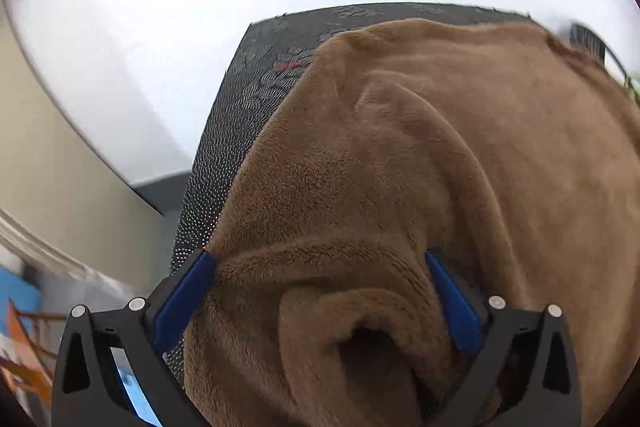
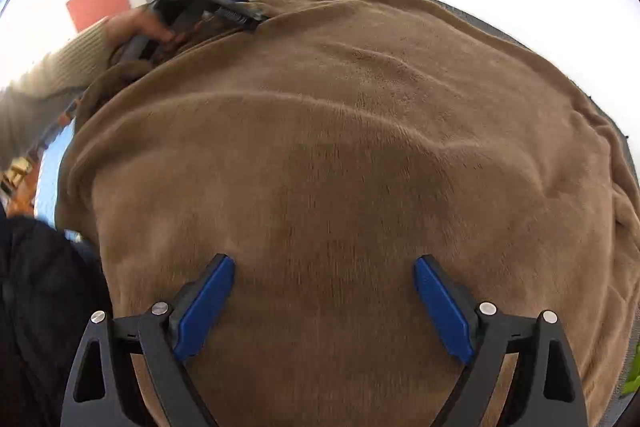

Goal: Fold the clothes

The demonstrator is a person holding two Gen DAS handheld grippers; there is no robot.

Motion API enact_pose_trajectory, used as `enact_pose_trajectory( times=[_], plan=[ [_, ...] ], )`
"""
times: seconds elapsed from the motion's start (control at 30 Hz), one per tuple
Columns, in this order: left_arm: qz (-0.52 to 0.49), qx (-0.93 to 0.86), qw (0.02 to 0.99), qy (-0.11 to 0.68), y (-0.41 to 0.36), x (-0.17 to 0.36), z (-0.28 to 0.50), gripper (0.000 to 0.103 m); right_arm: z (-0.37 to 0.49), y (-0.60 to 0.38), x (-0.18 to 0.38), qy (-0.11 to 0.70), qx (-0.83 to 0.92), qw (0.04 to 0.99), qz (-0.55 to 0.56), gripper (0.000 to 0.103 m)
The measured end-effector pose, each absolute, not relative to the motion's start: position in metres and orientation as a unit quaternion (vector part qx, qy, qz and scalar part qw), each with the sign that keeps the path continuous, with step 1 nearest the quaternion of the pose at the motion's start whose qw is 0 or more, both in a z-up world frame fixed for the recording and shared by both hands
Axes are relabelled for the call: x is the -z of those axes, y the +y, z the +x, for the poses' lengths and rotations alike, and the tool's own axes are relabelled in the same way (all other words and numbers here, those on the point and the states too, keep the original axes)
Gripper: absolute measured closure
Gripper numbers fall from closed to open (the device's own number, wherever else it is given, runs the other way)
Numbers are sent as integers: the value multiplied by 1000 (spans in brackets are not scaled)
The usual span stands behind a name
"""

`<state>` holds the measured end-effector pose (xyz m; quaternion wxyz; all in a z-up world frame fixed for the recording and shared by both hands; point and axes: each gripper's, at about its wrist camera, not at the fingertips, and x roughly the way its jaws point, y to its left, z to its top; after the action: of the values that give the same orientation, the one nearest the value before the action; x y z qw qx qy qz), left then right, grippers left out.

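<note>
You had one garment to deal with, a brown fleece garment (image 1: 420,155), and it lay spread over a dark patterned mat (image 1: 248,99) on the desk (image 1: 120,27), covering most of it. You had two tools on the job. Your left tool (image 1: 320,263) stood with its two blue pads (image 1: 184,303) spread wide and released; a rolled, puckered fold of the fleece bulged up between them, the pads close beside it but not pinching it (the fold's dark hollow sat nearest the camera). Your right tool (image 2: 324,267) was likewise released, its two pads (image 2: 206,307) well apart over a smooth, flat stretch of the garment with nothing gripped. From the right wrist view you could see your left hand (image 2: 140,27) in a ribbed beige sleeve (image 2: 52,83), holding the left tool at the garment's far left edge. That tool was blurred there, and how its pads stood could not be read from that side. The garment's shape was hard to make out: its near edge was cut off by both views, and no collar or cuff could be told with certainty. The mat showed only as one corner and a thin rim. A green scrap (image 2: 632,375) at the right edge was too cropped to identify.
</note>
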<state>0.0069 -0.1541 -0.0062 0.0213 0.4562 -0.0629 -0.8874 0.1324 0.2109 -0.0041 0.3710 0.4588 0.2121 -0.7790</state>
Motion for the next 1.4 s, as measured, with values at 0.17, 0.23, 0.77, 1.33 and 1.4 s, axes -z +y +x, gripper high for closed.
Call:
enact_pose_trajectory(
  times=[0.17,0.23,0.77,1.33,1.4],
  plan=[
    [457,887,25,-57,-158,7,7,0,155,232,5,231,781,365,452,7],
    [455,888,30,-63,-155,6,8,0,159,239,5,214,791,358,447,6],
    [486,863,-141,11,-31,-81,33,0,162,258,-14,113,849,309,413,1],
    [501,844,-175,-74,91,-23,36,0,230,476,-36,-111,929,-48,351,1],
    [506,842,-174,-72,92,-19,35,0,235,476,-34,-96,930,-56,350,1]
  ],
)
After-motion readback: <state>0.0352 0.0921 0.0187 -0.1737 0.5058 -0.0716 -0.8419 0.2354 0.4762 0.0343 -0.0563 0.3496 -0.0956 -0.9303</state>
